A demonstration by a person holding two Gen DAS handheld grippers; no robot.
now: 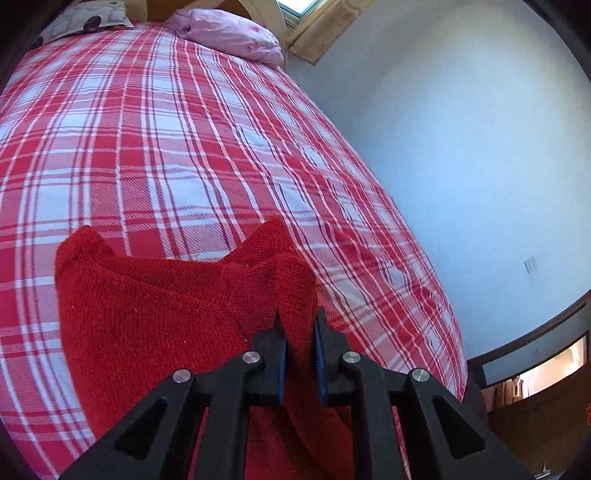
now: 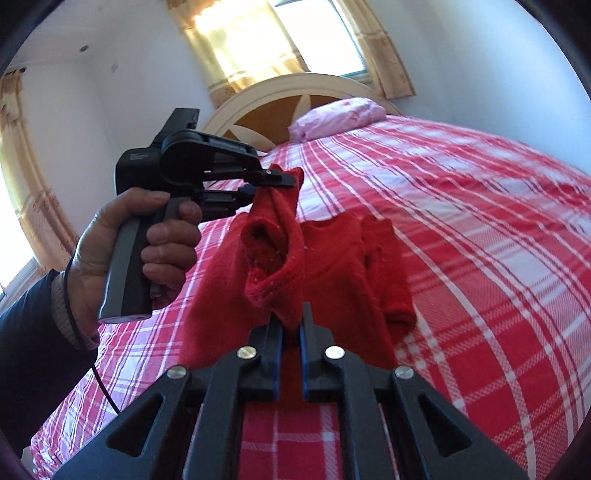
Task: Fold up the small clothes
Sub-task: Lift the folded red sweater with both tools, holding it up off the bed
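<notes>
red knitted sweater [image 2: 332,258] held up above the bed [image 2: 480,229] at two points, lower part draping onto the cover. left tool [image 1: 298,317] clamped on a fold of the knit, blue pads pressing cloth from both sides; in the right wrist view the same left tool [image 2: 280,181] seen from the side, pinching an upper corner of the garment, gripped by a hand [image 2: 122,240] in a dark sleeve [image 2: 29,350] with a black cable running down past the wrist. right tool [image 2: 291,325] closed on a near edge of the sweater, fabric squeezed between its pads. a round opening in the knit gaping between the two grips.

bed covered by a red, white and pale blue plaid sheet, smooth, filling most of both views. pink pillow [image 2: 340,114] lying at the far end by the headboard [image 2: 280,103], cream-framed and arched with brown panels. patterned pillow [image 1: 81,20] at the far left corner in the left wrist view. window [image 2: 306,37] behind the headboard, bright, flanked by beige patterned curtains [image 2: 384,51]. another curtain at the left edge of the right wrist view. pale blue-white wall [image 1: 461,147] right of the bed, with a small switch plate [image 1: 530,264]. dark wooden furniture [image 1: 535,413] at the near right.
</notes>
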